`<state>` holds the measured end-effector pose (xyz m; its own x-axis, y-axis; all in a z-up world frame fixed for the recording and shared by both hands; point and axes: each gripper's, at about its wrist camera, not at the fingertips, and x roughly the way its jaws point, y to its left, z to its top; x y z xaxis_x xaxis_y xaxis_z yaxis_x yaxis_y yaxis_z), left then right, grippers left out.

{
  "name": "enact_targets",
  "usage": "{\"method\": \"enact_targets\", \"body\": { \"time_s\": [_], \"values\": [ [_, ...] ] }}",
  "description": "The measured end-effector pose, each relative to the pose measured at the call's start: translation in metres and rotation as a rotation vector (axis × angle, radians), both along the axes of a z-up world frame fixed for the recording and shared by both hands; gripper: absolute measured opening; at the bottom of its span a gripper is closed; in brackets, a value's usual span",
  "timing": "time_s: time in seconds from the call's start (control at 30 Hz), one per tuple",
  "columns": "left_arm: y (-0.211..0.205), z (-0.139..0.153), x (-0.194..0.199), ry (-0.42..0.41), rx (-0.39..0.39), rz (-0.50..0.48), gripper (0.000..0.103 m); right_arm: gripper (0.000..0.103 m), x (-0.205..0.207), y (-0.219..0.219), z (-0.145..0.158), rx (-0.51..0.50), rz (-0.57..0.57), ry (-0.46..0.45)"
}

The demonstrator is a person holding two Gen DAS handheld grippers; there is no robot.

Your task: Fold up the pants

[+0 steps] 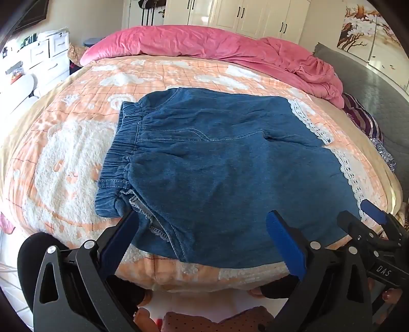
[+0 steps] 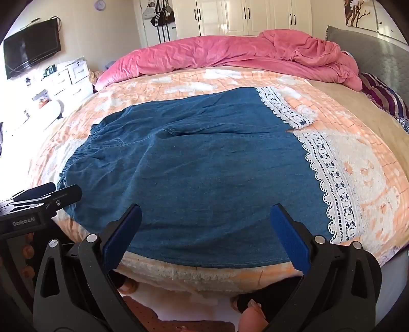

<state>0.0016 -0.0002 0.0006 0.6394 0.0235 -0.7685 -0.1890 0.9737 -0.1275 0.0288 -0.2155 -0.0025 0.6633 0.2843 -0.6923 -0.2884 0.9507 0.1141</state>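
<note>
Item: denim pants [image 1: 217, 158], blue, short cut w/ white lace hem [image 2: 329, 173]. Loc: spread flat on bed blanket [image 1: 64, 158] (peach/white fleece), near front edge of bed. Elastic waistband [image 1: 120, 153] to the left, lace hems to the right; two legs side by side, unfolded.

Left claw [image 1: 202, 235]: jaws wide apart, nothing between pads, hovering over near-left part of pants by waistband corner, angled down. Not touching as far as visible.

Right claw [image 2: 207, 232]: jaws wide apart, empty, over near edge of front leg, angled down.

Bkgd: pink duvet [image 2: 230, 53] bunched along far side of bed; white wardrobe [image 2: 255, 15] behind; TV [image 2: 32, 48] on left wall.
</note>
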Motion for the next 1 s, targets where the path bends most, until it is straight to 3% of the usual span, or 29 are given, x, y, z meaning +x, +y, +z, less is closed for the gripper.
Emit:
{"method": "enact_targets", "body": {
  "time_s": [1.0],
  "values": [
    [-0.0058, 0.0062, -0.0052, -0.037, -0.006, -0.029, 0.099, 0.095, -0.0032, 0.0042, 0.0035, -0.023, 0.006, -0.021]
  ]
}}
